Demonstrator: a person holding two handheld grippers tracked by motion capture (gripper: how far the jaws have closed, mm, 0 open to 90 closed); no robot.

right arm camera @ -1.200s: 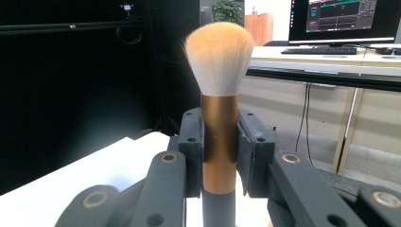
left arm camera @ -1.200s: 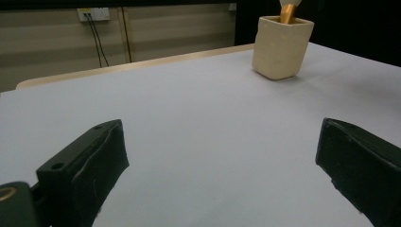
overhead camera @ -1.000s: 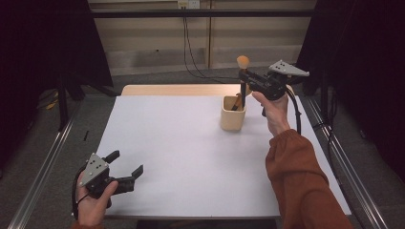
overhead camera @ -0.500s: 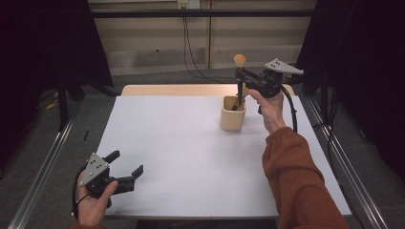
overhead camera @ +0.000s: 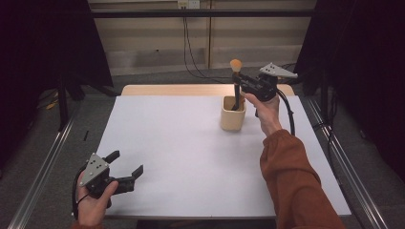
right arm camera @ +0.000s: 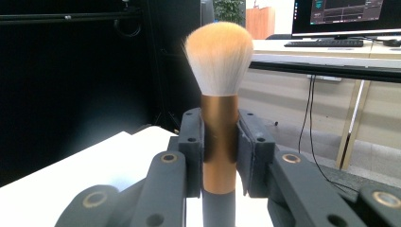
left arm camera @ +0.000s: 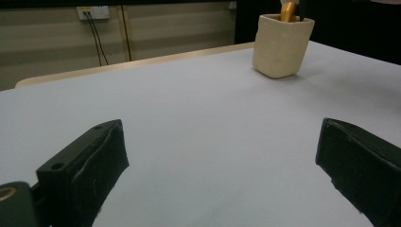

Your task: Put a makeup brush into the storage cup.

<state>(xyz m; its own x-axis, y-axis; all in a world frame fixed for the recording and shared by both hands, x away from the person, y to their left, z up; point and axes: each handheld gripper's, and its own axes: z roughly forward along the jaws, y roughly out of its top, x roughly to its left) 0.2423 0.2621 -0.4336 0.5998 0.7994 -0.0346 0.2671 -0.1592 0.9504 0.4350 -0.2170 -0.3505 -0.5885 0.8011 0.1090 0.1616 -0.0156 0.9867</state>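
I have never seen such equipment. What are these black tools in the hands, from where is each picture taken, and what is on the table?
There is no robot here: a person holds a hand tool with two black jaws in each hand. The high view comes from a fixed camera above the person, looking down on the white table. The other two pictures come from small cameras mounted on the tools, looking along their jaws.

The left gripper is near the table's front corner, jaws open, holding nothing. The right gripper is closed on a makeup brush, upright with its bristles on top. In the high view its lower end reaches into a cream holder standing on the table; something golden sticks out of that holder.
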